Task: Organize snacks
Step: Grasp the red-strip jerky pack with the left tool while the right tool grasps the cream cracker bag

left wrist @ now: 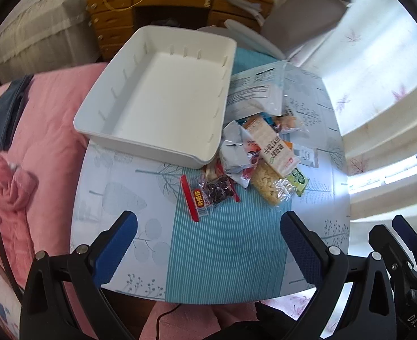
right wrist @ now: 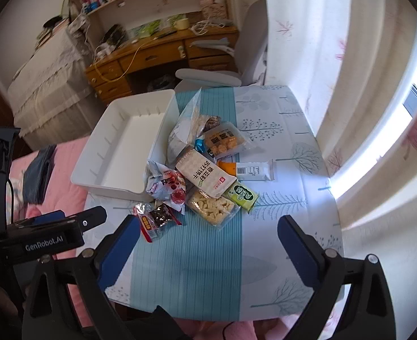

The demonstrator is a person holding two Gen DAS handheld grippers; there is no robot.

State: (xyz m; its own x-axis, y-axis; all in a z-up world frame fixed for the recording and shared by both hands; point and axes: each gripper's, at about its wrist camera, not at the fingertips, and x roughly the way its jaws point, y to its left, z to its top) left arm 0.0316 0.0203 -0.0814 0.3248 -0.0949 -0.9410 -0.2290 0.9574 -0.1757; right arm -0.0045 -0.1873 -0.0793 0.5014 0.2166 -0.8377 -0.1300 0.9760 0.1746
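An empty white bin (left wrist: 163, 96) (right wrist: 123, 153) sits on the table's far left. A pile of snack packets lies to its right: a red-edged packet of dark dried fruit (left wrist: 208, 195) (right wrist: 154, 221) nearest, a clear pack of pale puffs (left wrist: 267, 182) (right wrist: 211, 206), a white cracker pack (left wrist: 276, 150) (right wrist: 205, 175), a green packet (left wrist: 299, 180) (right wrist: 242, 195), a crumpled white-and-red bag (left wrist: 236, 155) (right wrist: 163, 184) and a big clear bag (left wrist: 253, 93) (right wrist: 183, 130). My left gripper (left wrist: 208, 243) is open and empty above the near table. My right gripper (right wrist: 208, 240) is open and empty, near the pile.
The small table (left wrist: 123, 198) (right wrist: 287, 147) has a blue striped and leaf-print cloth. A pink bed (left wrist: 38, 130) lies left. A wooden desk (right wrist: 157, 53) and grey chair (right wrist: 250, 42) stand behind. Curtains (right wrist: 364, 85) hang at the right.
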